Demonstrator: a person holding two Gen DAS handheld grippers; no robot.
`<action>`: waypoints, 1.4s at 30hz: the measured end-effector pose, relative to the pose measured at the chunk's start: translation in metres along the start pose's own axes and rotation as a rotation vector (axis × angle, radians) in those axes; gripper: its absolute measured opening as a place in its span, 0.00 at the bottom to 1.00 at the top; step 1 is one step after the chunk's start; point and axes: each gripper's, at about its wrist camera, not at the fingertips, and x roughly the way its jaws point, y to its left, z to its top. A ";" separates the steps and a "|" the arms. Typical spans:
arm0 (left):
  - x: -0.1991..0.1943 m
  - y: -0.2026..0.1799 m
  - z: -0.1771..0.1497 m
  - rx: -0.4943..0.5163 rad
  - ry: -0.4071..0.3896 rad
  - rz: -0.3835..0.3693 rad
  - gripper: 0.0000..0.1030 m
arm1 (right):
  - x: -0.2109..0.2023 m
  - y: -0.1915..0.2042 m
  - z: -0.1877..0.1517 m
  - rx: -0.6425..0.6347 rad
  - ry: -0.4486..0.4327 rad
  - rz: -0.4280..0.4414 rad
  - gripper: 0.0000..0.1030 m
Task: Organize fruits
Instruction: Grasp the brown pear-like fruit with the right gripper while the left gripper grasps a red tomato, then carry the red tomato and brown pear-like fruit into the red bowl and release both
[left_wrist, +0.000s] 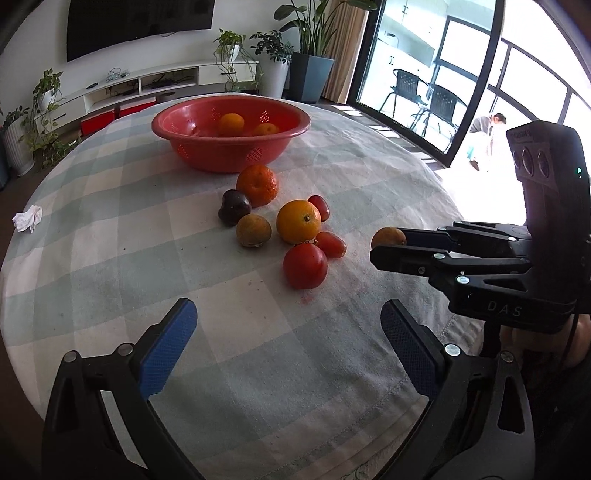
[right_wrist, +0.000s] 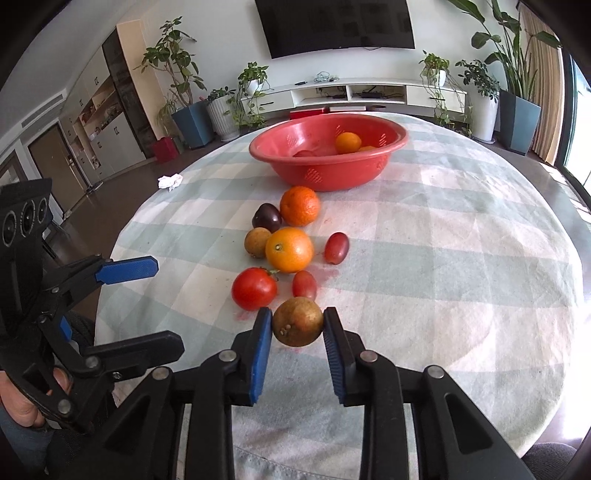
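Observation:
A red basket (left_wrist: 229, 155) (right_wrist: 328, 173) with oranges (right_wrist: 348, 143) in it stands at the far side of the table. Before it lie loose fruits: a dark orange (left_wrist: 257, 184), a purple fruit (left_wrist: 232, 207), a brownish fruit (left_wrist: 253, 230), a yellow orange (left_wrist: 298, 220) (right_wrist: 289, 249), a tomato (left_wrist: 305, 265) (right_wrist: 254, 288) and small red fruits (right_wrist: 336, 248). My right gripper (right_wrist: 297, 326) is shut on a brown round fruit (right_wrist: 297, 322) (left_wrist: 388, 237). My left gripper (left_wrist: 288, 328) (right_wrist: 159, 302) is open and empty, near the table's front edge.
A crumpled white tissue (left_wrist: 27, 218) (right_wrist: 170, 181) lies at the table's left edge. The table has a checked cloth (left_wrist: 147, 258). Plants, a TV stand and a glass door are beyond the table.

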 end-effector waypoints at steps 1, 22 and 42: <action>0.006 -0.002 0.003 0.012 0.023 -0.001 0.91 | -0.002 -0.004 0.000 0.013 -0.005 0.000 0.30; 0.059 -0.013 0.033 0.051 0.120 0.052 0.32 | -0.007 -0.026 -0.003 0.076 -0.041 0.046 0.30; 0.021 0.007 0.022 -0.042 0.040 0.014 0.29 | -0.007 -0.032 -0.003 0.121 -0.037 0.077 0.30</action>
